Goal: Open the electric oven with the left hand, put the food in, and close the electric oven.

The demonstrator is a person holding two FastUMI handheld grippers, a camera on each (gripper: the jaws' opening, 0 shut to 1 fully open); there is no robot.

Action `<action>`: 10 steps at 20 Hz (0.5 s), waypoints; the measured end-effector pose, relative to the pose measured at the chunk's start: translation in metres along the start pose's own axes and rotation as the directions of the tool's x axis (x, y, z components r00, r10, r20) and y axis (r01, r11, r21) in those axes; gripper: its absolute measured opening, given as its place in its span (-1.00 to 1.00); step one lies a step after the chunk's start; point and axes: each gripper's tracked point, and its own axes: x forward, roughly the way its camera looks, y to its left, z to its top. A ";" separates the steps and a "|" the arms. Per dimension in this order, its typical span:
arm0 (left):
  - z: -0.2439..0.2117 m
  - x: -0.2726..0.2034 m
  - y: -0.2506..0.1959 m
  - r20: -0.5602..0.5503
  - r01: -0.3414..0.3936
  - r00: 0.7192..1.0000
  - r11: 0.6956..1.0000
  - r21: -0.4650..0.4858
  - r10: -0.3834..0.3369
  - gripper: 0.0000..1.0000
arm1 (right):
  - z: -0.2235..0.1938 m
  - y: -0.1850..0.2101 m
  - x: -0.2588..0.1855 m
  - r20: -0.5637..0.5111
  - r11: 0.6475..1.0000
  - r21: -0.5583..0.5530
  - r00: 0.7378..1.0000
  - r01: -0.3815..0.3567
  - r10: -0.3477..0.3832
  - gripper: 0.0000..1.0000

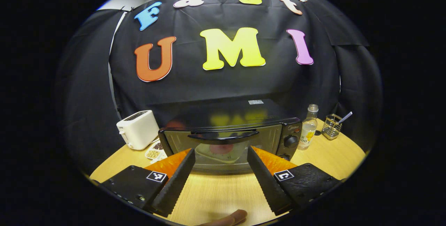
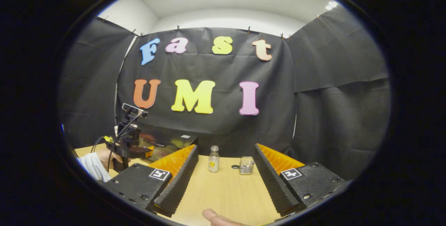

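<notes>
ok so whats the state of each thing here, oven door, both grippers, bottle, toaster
oven: door shut, a dish with food shows behind the glass
left gripper: open, holding nothing, facing the oven door
right gripper: open, holding nothing, above the table
bottle: upright, beside the oven, cap cannot tell
toaster: upright, nothing sticking out of its slots
wire holder: upright, a utensil in it
</notes>
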 end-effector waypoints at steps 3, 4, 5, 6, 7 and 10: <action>0.007 -0.051 -0.002 0.032 0.015 0.999 0.999 -0.039 -0.014 0.92 | -0.009 -0.008 -0.016 -0.011 0.999 0.038 1.000 0.016 -0.016 1.00; 0.011 -0.071 -0.004 0.053 0.026 0.998 0.999 -0.044 -0.024 0.92 | -0.010 -0.009 -0.024 -0.014 0.998 0.054 1.000 0.018 -0.017 1.00; 0.016 -0.091 -0.006 0.073 0.042 0.997 0.997 -0.058 -0.038 0.92 | -0.010 -0.010 -0.032 -0.010 0.998 0.066 1.000 0.019 -0.018 0.93; 0.021 -0.111 -0.008 0.091 0.053 0.995 0.996 -0.069 -0.046 0.92 | -0.006 -0.011 -0.037 0.009 0.997 0.070 1.000 0.019 -0.019 1.00; 0.027 -0.133 -0.007 0.103 0.057 0.993 0.996 -0.073 -0.049 0.91 | -0.005 -0.013 -0.043 0.026 0.998 0.063 0.999 0.028 -0.030 1.00; 0.045 -0.196 -0.003 0.127 0.049 0.991 0.997 -0.060 -0.041 0.92 | -0.004 -0.018 -0.061 0.050 0.996 0.059 0.996 0.066 -0.069 1.00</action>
